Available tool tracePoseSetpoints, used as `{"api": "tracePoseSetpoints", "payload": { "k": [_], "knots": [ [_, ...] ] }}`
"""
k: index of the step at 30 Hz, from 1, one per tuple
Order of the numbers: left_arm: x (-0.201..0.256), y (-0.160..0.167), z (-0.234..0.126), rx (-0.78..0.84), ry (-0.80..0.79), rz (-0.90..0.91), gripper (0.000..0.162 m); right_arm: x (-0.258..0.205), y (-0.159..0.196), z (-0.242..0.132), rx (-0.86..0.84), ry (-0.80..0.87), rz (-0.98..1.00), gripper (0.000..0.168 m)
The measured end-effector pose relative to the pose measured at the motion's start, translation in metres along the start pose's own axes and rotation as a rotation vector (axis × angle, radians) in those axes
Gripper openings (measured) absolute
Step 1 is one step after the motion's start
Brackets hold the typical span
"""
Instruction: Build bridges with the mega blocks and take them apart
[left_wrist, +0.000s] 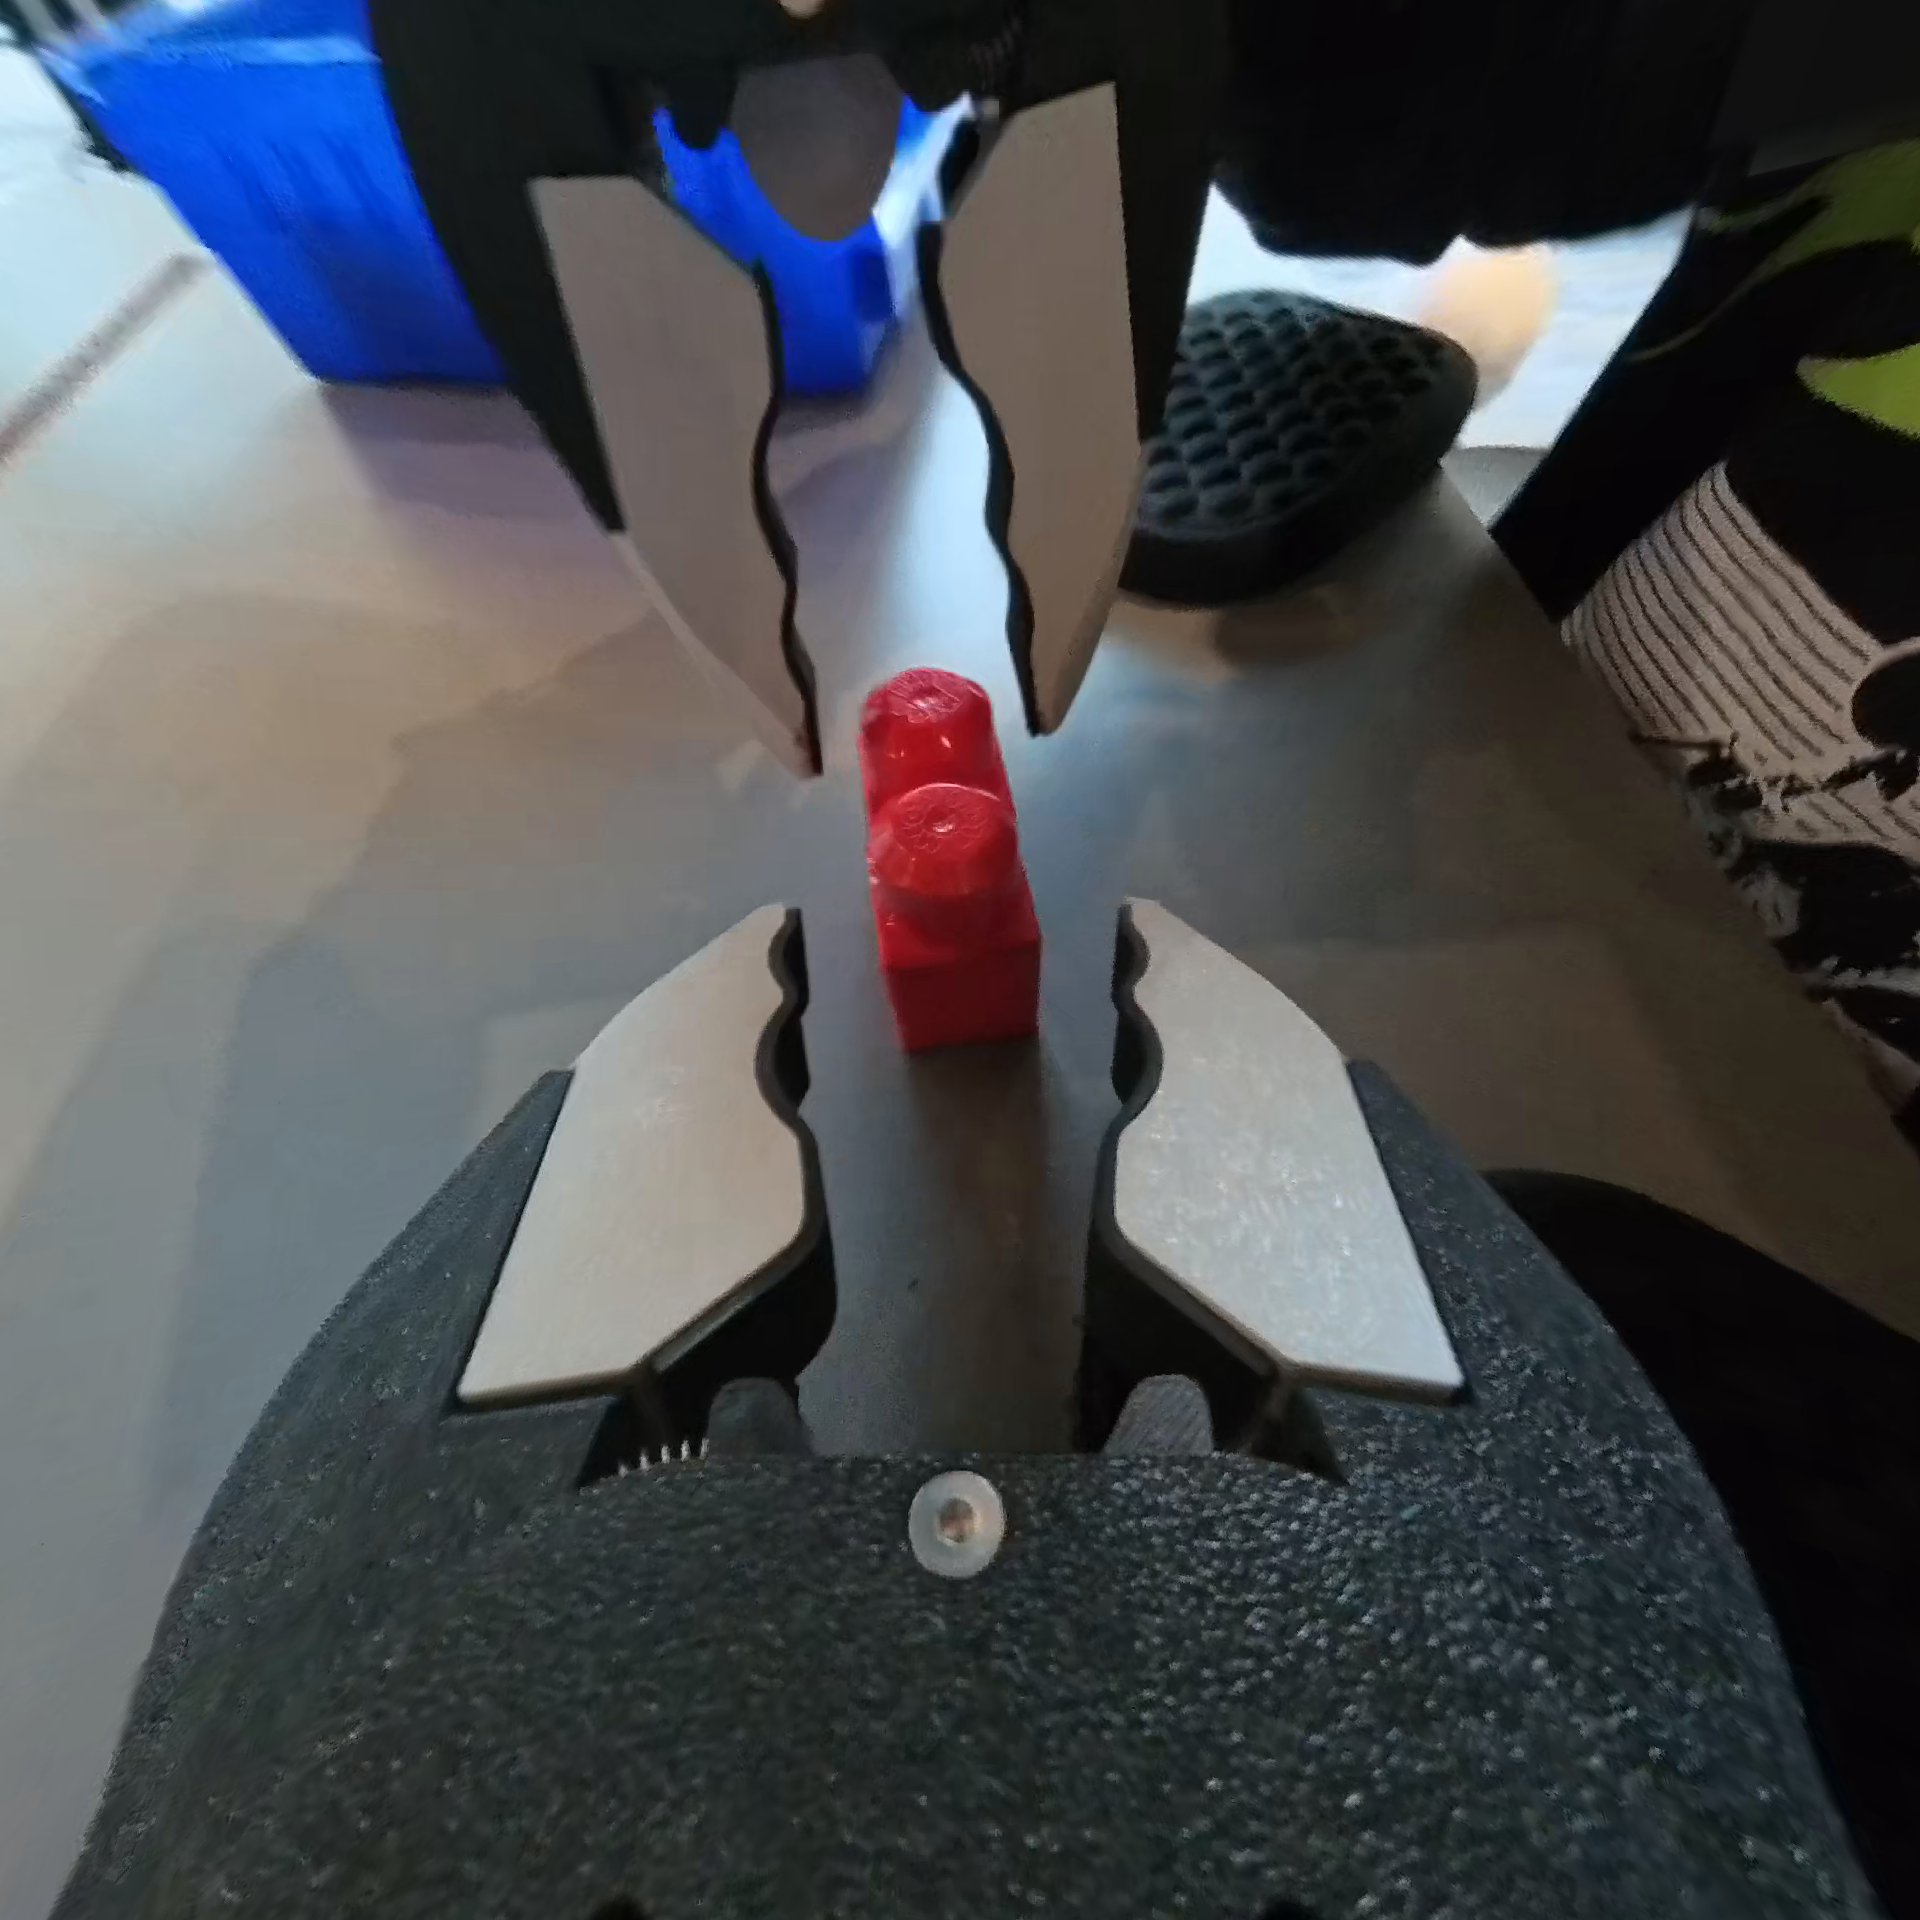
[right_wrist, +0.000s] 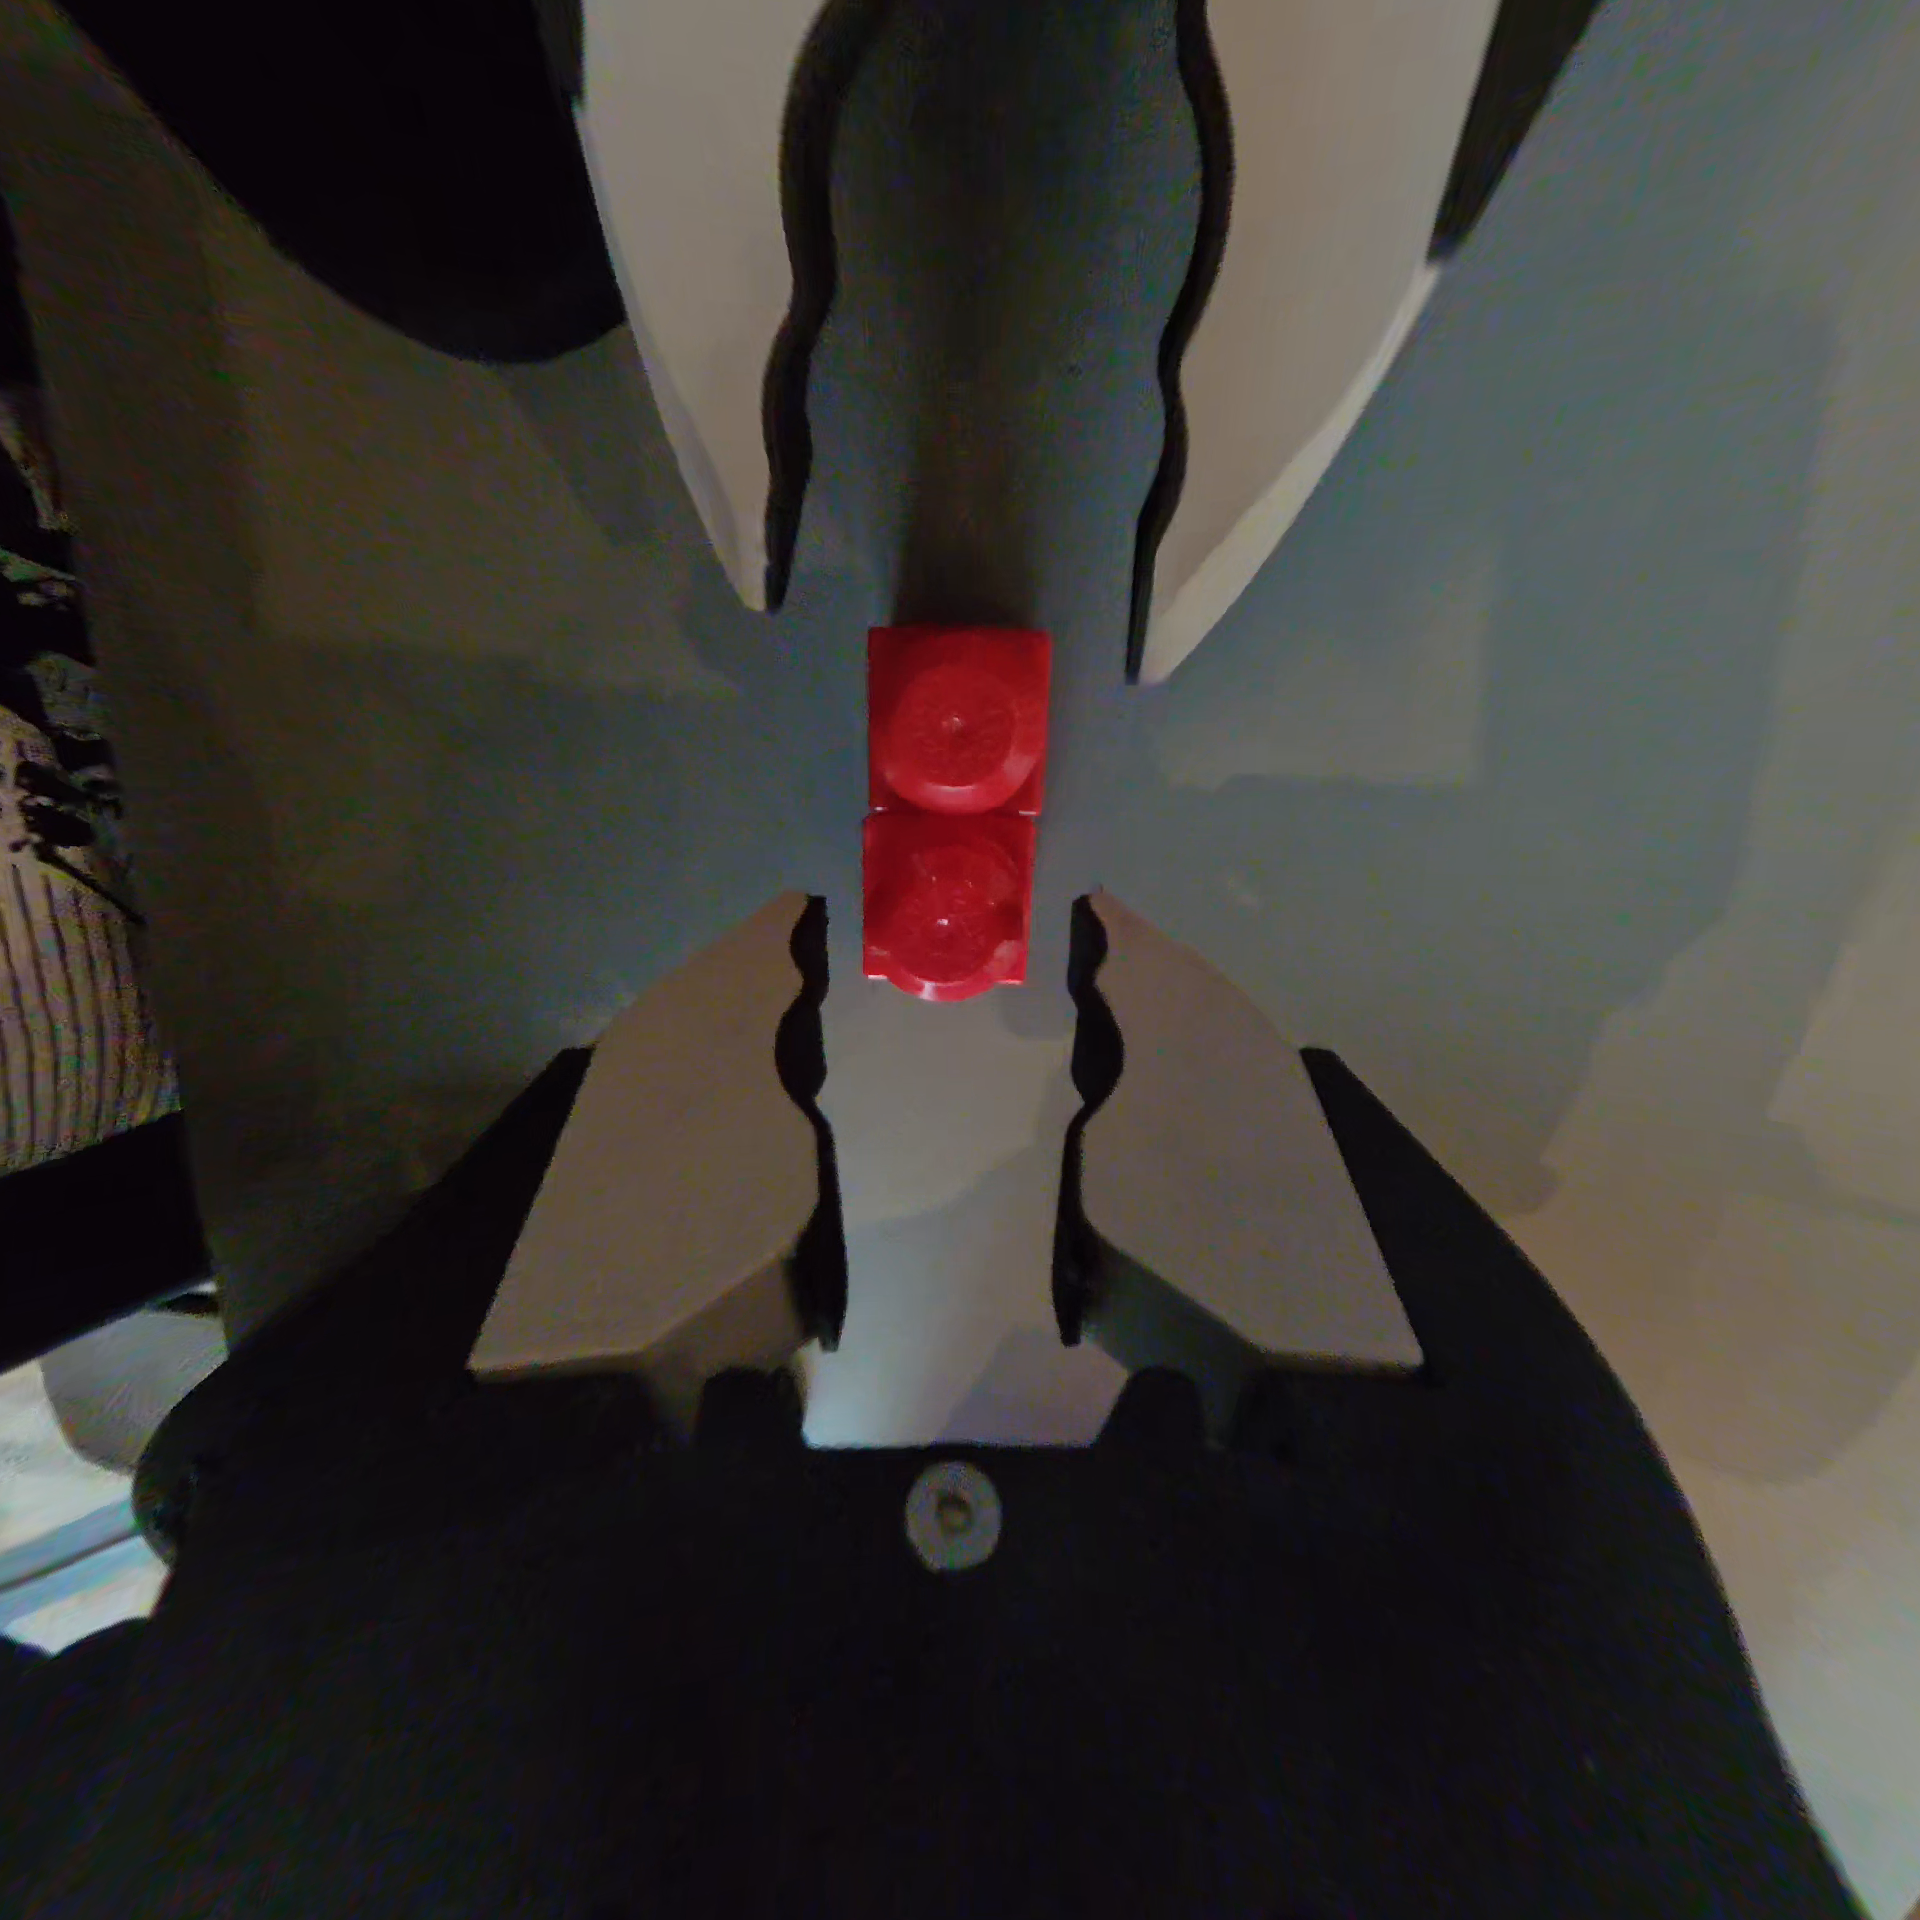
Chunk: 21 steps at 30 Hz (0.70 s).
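Where the two tools face each other nose to nose, a red mega block (left_wrist: 951, 883) with two round studs on top rests on the grey tabletop (left_wrist: 312, 831), lined up lengthwise between them. From the right wrist view the same red mega block (right_wrist: 951, 810) shows a faint seam across its middle (whether it is one piece or two set end to end cannot be told).

The left hand-held gripper (left_wrist: 961, 920) has its jaws spread apart, wider than the block, with the near end of the block just ahead of its tips and touching neither finger. Opposite it, the right hand-held gripper (right_wrist: 951, 909) is spread as well, its tips flanking the nearer stud without contact. In the left wrist view the right hand-held gripper (left_wrist: 925, 743) comes down at a slant from above, over the far stud.

Farther back on the tabletop stands a blue bin (left_wrist: 343, 208). A black perforated pad (left_wrist: 1299, 436) lies to the right of it. At the right edge is a person's patterned black-and-white sleeve (left_wrist: 1745, 644).
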<state>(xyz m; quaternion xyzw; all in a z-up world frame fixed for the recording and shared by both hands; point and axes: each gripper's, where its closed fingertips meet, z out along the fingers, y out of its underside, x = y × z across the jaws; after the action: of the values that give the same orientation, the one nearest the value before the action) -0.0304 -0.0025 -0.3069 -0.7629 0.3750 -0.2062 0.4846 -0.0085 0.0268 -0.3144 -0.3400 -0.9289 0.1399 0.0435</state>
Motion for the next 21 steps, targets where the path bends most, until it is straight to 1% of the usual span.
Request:
{"api": "tracePoseSetpoints", "payload": {
  "k": [4,7,10,13,15,17,19,21],
  "knots": [
    [-0.010,-0.019,-0.031,0.048,-0.141,0.008,0.060,0.003,-0.002,-0.021,0.089,0.037,0.031,0.048],
    [-0.020,-0.033,-0.070,0.046,-0.296,0.022,0.063,0.006,0.002,-0.040,0.152,0.088,0.058,0.050],
    [-0.035,-0.051,-0.129,0.055,-0.491,0.022,0.061,0.008,0.010,-0.055,0.208,0.138,0.094,0.050],
    [-0.057,-0.055,-0.205,0.030,-0.732,-0.014,0.057,0.010,0.021,-0.067,0.245,0.189,0.125,0.051],
    [-0.071,-0.045,-0.253,-0.001,-0.838,-0.079,0.057,0.012,0.026,-0.075,0.274,0.221,0.156,0.051],
    [-0.086,-0.026,-0.292,-0.033,-0.907,-0.177,0.057,0.015,0.029,-0.083,0.298,0.252,0.181,0.051],
    [-0.103,0.001,-0.325,-0.089,-0.973,-0.283,0.059,0.018,0.033,-0.090,0.305,0.287,0.200,0.051],
    [-0.122,0.032,-0.351,-0.138,-1.038,-0.381,0.059,0.018,0.035,-0.096,0.310,0.309,0.212,0.051]
  ]
}}
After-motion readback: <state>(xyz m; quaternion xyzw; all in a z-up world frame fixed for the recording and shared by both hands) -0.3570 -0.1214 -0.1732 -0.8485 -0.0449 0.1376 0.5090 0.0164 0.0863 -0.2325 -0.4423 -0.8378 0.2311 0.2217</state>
